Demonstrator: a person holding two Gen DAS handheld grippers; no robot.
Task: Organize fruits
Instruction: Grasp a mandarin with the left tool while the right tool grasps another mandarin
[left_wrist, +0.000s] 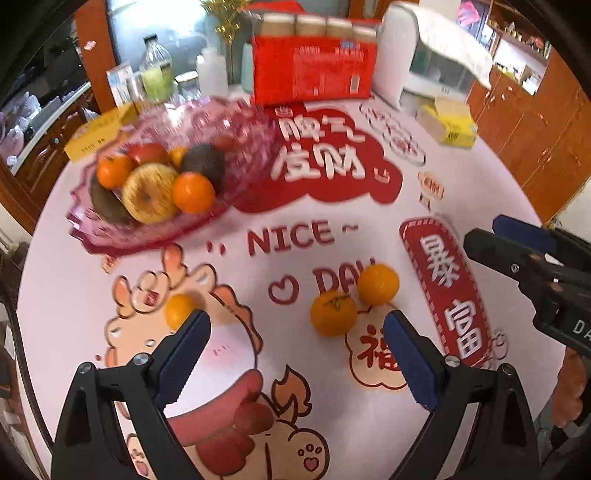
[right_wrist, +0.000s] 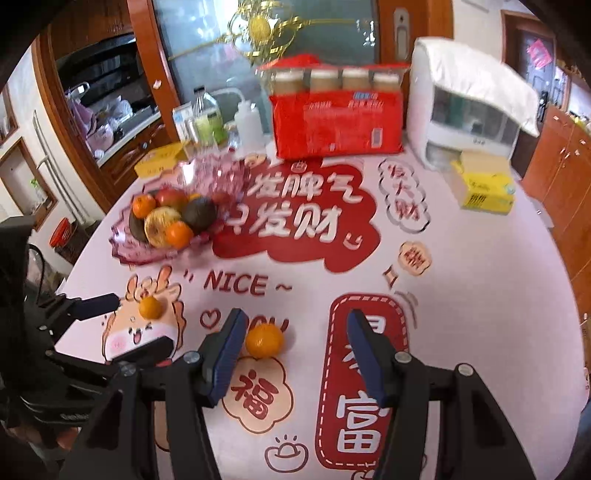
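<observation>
while both grippers are hanging above the printed tablecloth (left_wrist: 258, 184), the left gripper (left_wrist: 295, 354) is standing with its jaws spread wide and gripping nothing, a small orange (left_wrist: 177, 308) lying on the cloth just past the tip of its left finger. two more oranges are sitting touching each other ahead of its right finger: a front orange (left_wrist: 333, 313) with a green stem mark and a rear orange (left_wrist: 378, 283) behind it. the right gripper (right_wrist: 295, 354) is holding its jaws partly apart with nothing between the pads, and in its own view one orange is resting just beside its left finger. at the far left of the table, a pink glass bowl (left_wrist: 110, 240) is carrying oranges, a yellow apple (left_wrist: 149, 199), a red apple and dark fruits. behind it, a red package (left_wrist: 314, 70), a white appliance (left_wrist: 395, 55) and a yellow box (left_wrist: 448, 123) are standing along the back edge.
</observation>
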